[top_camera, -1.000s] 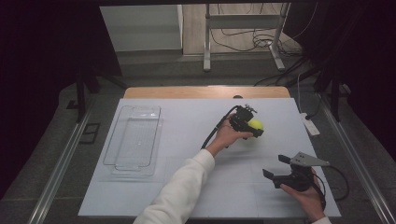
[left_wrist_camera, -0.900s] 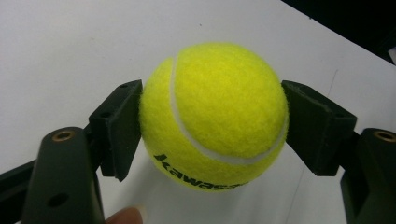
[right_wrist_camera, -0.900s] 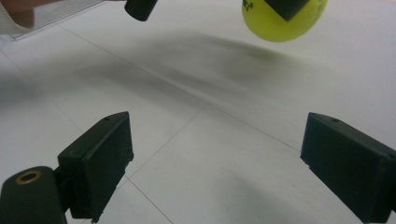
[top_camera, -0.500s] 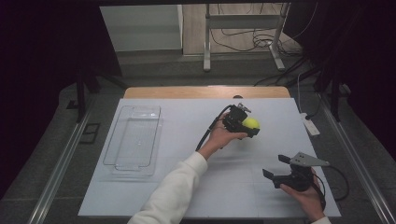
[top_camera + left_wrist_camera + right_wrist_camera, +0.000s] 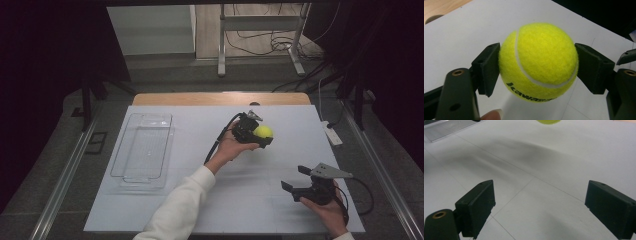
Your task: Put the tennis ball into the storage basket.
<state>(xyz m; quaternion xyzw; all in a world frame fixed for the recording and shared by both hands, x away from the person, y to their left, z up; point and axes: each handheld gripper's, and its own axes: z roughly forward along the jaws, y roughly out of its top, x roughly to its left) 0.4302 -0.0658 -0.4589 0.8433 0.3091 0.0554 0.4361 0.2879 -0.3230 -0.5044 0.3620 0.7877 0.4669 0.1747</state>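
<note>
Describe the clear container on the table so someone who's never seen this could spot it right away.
Start at the white table and look to its left side. There lies a clear plastic tray, long, shallow and empty. It is the see-through thing there, far from the yellow tennis ball.

A tray (image 5: 142, 150) lies on the left part of the worktop (image 5: 165, 210), well apart from everything else. Right of centre and toward the far edge, the left claw (image 5: 260, 134) holds a ball (image 5: 263, 131) between its jaws, above the worktop. The right claw (image 5: 296, 181) sits nearer the front edge, to the right of and in front of the ball, its jaws spread with only the worktop between them. A power strip (image 5: 331, 134) lies off the worktop's right edge.
</note>
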